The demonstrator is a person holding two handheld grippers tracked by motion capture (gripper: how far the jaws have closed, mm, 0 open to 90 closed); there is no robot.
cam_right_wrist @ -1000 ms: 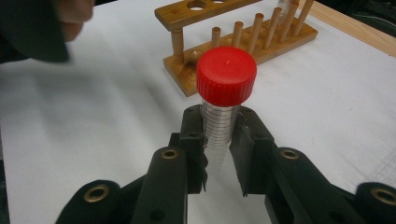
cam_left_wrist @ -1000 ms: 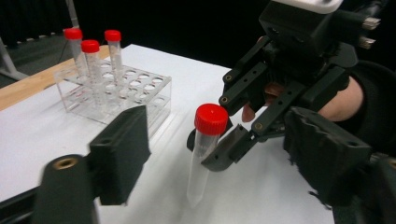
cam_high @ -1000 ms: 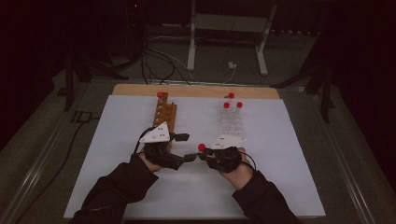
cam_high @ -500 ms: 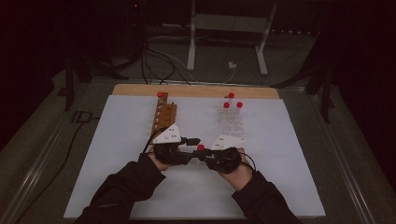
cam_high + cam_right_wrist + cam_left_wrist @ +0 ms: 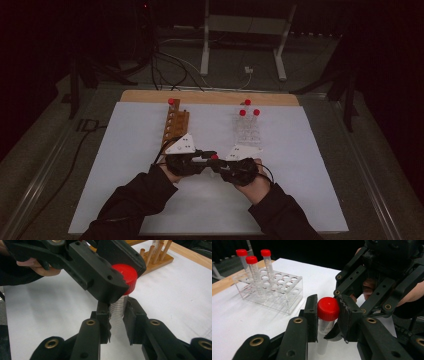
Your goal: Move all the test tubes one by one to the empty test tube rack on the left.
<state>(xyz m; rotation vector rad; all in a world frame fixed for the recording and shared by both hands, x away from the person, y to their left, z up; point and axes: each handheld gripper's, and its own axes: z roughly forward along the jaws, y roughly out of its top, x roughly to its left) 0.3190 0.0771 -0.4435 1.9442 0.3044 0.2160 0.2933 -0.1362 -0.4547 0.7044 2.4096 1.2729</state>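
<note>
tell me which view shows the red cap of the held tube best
The left gripper view: the red cap faces the camera, clamped between the left hand-held gripper pads. The right gripper view shows it partly hidden behind a black jaw; the high view gives a tiny red dot.

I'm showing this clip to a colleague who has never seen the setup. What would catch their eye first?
The red-capped tube near the front middle of the white mat: the left gripper is clamped on its cap while the right gripper grips its clear body. Behind, three more red-capped tubes stand in a clear rack at the right, opposite a wooden rack at the left.
</note>
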